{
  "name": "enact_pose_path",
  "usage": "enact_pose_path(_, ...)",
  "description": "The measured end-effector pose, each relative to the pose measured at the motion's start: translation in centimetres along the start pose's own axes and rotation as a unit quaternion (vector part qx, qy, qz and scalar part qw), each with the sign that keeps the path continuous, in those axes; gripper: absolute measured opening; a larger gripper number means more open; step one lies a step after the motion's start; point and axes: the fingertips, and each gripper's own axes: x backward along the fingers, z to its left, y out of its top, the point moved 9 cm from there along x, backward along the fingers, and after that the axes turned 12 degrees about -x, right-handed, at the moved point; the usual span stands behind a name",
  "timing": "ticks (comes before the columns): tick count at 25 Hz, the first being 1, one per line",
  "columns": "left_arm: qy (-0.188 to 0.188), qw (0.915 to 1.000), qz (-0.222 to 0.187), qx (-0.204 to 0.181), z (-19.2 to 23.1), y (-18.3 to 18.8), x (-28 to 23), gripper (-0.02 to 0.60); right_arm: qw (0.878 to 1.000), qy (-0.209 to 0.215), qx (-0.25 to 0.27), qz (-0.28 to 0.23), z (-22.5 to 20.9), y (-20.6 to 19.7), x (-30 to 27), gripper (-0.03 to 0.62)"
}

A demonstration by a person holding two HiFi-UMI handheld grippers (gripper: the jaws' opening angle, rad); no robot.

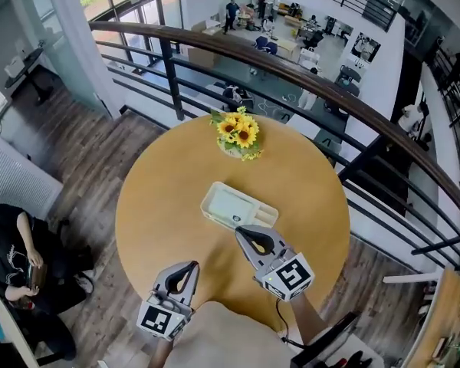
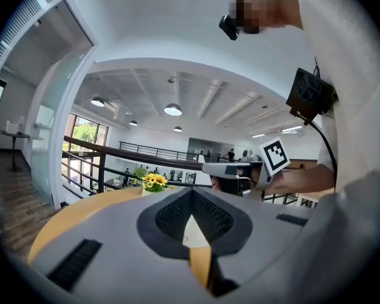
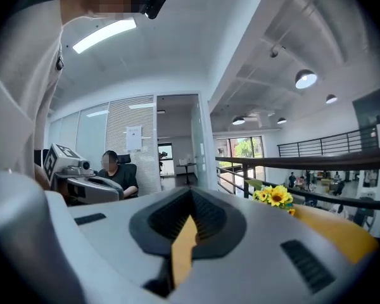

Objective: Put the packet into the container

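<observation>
Left gripper (image 1: 190,268) and right gripper (image 1: 244,233) hover clenched and empty near the white container (image 1: 211,198) on the surface (image 1: 161,205). With no packet in sight, the right gripper, just beside the rim, risks nudging the container.

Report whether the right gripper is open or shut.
Shut: the right gripper has its jaw tips meeting, with nothing between them.

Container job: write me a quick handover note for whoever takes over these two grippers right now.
Left claw: shut, empty, above the near side of the table.
Right claw: shut, empty, tip by the near edge of the container.
Container: mid-table, with the sunflowers beyond it.
Packet: none that I can make out, on the table or in the container.
Done: unconfirmed.
Left: probably check the container, then find the packet.
</observation>
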Motion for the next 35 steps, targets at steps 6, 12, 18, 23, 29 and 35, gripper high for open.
enact_pose_path(6,-0.003,0.9996,-0.011,-0.025,-2.8,1.0,1.2,0.005,1.0,0.018,-0.002,-0.019,3.7,-1.4,4.3,0.005)
enact_pose_path(12,-0.002,0.9994,-0.013,-0.031,-6.1,1.1,2.4,0.005,0.999,0.045,-0.021,0.0,7.1,-4.4,8.2,0.005)
enact_pose_path(18,-0.002,0.9996,-0.02,-0.018,-8.8,1.5,4.0,0.005,0.999,0.048,-0.026,0.001,10.4,-6.1,10.9,0.005)
enact_pose_path(23,-0.026,0.9986,-0.032,-0.033,-8.8,1.2,5.4,0.005,0.999,0.039,-0.012,-0.005,12.9,-6.1,11.0,0.005)
enact_pose_path(29,-0.051,0.997,-0.053,-0.024,-8.7,0.3,9.9,0.005,0.999,0.034,0.031,-0.011,18.4,-6.9,9.7,0.005)
enact_pose_path(35,-0.068,0.9964,-0.041,-0.029,-9.6,-0.7,15.1,0.005,0.999,0.024,0.036,-0.02,24.5,-9.1,10.8,0.005)
